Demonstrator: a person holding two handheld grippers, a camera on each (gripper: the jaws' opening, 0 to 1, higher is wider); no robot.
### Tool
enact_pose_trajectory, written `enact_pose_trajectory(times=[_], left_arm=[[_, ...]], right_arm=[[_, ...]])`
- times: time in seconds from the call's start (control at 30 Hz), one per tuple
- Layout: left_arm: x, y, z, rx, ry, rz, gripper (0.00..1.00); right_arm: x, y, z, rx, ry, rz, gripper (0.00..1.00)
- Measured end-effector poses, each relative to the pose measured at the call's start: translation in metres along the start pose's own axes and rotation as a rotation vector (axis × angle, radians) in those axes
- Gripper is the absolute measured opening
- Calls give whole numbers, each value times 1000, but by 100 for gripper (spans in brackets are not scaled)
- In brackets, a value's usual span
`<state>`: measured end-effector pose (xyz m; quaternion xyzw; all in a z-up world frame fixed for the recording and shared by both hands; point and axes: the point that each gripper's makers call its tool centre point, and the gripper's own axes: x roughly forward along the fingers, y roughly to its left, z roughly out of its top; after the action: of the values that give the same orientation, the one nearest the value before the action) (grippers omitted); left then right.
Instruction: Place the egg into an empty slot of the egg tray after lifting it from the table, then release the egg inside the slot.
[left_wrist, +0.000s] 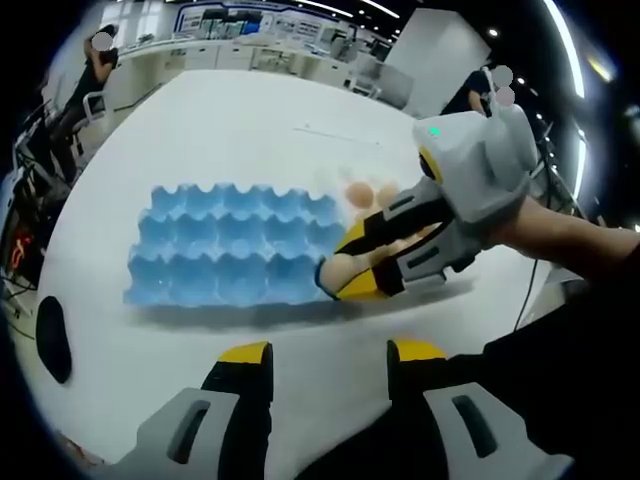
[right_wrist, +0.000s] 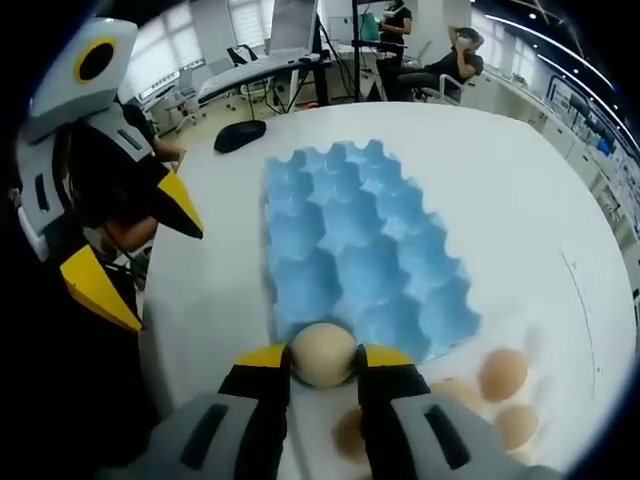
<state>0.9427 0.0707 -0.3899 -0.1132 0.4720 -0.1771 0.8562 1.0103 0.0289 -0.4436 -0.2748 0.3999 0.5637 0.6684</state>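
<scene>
Beige egg (right_wrist: 322, 354) pinched at blue egg tray (right_wrist: 360, 250) edge, tray slots empty

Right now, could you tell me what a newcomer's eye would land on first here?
Probably the bright blue egg tray lying empty on the white table. Next, the right tongs pinching an egg at the tray's near edge, with loose eggs on the table beside them.

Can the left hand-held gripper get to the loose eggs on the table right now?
Probably not directly. The right hand-held gripper, shut on an egg at the blue egg tray's edge, sits between the left hand-held gripper and the loose eggs.
</scene>
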Motion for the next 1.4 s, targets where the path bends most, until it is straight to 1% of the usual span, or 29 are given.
enact_pose_trajectory(times=[0.1, 0.2, 0.47, 0.77, 0.8, 0.97, 1.2, 1.27, 1.4], left_arm=[[1, -1, 1, 8, -1, -2, 46], [1, -3, 2, 19, -4, -5, 46], [0, 0, 0, 9, -5, 2, 47], [-3, 0, -2, 7, -2, 8, 47], [-3, 0, -2, 7, 1, 9, 47], [-3, -1, -1, 12, 1, 8, 47], [-2, -3, 1, 17, 2, 6, 47], [-1, -4, 1, 19, 2, 4, 47], [-1, -6, 1, 19, 3, 3, 47]], right_arm=[[0, 1, 0, -21, 12, 1, 28], [0, 1, 0, -21, 11, -2, 28], [4, 4, -1, -59, 16, 6, 28], [3, 7, 0, -49, 22, 20, 30], [3, 6, 0, -36, 22, 16, 30], [-1, 3, -1, -32, 20, 9, 32], [-9, -3, 4, -11, -5, -4, 32], [-12, -6, 7, -3, -21, -15, 32], [-18, -8, 7, 10, -38, -15, 33]])
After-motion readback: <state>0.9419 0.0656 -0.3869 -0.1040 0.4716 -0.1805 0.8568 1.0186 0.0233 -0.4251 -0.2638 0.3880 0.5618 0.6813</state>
